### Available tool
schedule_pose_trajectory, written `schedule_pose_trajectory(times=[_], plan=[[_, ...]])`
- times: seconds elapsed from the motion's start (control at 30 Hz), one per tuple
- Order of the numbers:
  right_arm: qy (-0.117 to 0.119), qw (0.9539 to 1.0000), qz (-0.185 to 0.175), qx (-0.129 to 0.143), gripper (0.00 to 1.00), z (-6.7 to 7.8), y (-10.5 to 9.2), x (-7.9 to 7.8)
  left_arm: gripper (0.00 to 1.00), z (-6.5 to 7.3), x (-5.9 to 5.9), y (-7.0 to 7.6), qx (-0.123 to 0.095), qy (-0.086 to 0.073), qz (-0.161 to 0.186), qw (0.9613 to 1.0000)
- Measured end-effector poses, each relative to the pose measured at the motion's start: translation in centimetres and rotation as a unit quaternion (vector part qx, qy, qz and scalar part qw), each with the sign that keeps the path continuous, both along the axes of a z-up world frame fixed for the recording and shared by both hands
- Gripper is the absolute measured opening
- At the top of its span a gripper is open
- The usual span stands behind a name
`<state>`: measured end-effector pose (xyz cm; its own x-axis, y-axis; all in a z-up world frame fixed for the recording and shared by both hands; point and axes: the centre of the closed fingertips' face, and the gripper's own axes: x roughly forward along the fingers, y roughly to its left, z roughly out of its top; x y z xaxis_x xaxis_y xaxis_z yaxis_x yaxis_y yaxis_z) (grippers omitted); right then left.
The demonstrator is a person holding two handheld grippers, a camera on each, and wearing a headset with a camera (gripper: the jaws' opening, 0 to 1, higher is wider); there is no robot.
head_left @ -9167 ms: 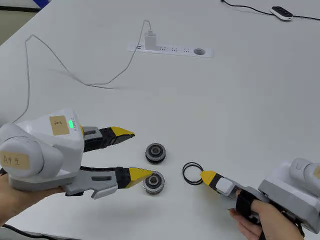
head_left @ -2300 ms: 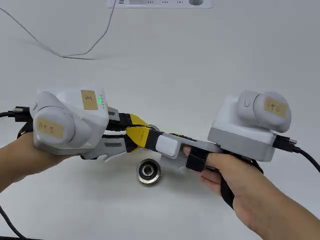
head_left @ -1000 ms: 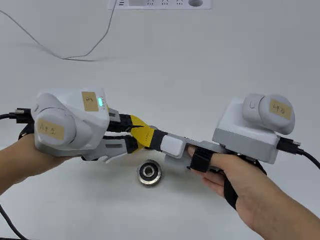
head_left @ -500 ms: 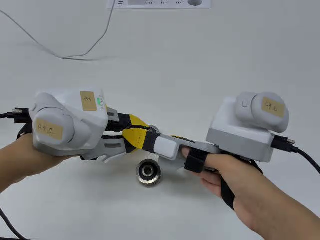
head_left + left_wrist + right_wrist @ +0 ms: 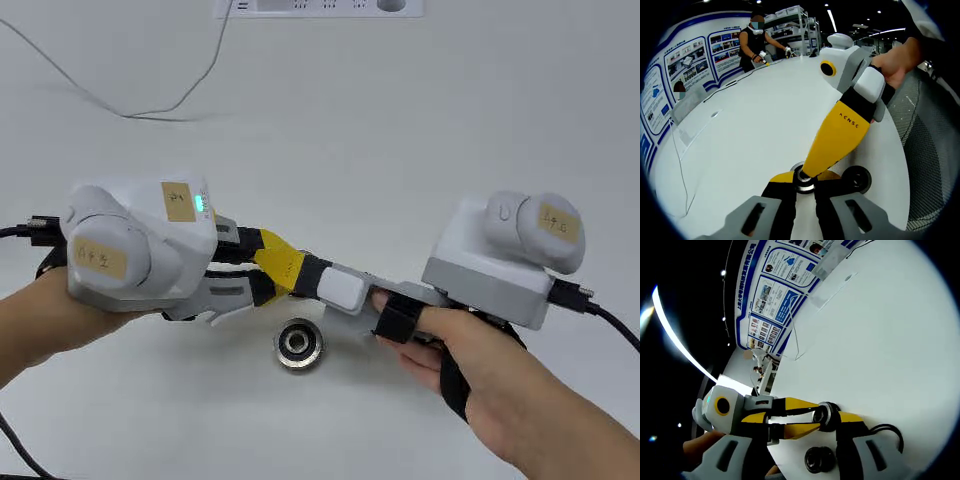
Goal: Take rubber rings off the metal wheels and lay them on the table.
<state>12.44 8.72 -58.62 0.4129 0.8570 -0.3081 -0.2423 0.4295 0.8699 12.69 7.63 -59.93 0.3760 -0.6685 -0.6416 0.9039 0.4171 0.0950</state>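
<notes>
Wheel (image 5: 803, 176) clamped in left gripper (image 5: 805, 187), bore turned up, right gripper (image 5: 808, 170) tip touching it, open or closed unclear

Huge white table (image 5: 430, 130) under everything. Well ahead of the left gripper (image 5: 802, 181) sits a white power strip (image 5: 320, 7), with a thin grey cable (image 5: 150, 100) snaking up to it. Off to that gripper's left there's a wall of blue-framed posters (image 5: 690, 55). Far ahead are storage racks (image 5: 797, 20), ceiling strip lights (image 5: 832, 20) and another person (image 5: 754, 42) at the table's far end. Dark mesh surface (image 5: 935, 150) past the table edge on its right.
</notes>
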Motion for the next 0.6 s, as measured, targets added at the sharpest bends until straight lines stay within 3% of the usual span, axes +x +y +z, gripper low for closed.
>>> schedule_pose_trajectory(times=[0.6], plan=[[-0.012,0.9998,0.006,-0.014,0.42,-0.23,-1.09,-0.23,0.13,-0.01,0.01,-0.05,0.0,0.001,0.0,1.0]])
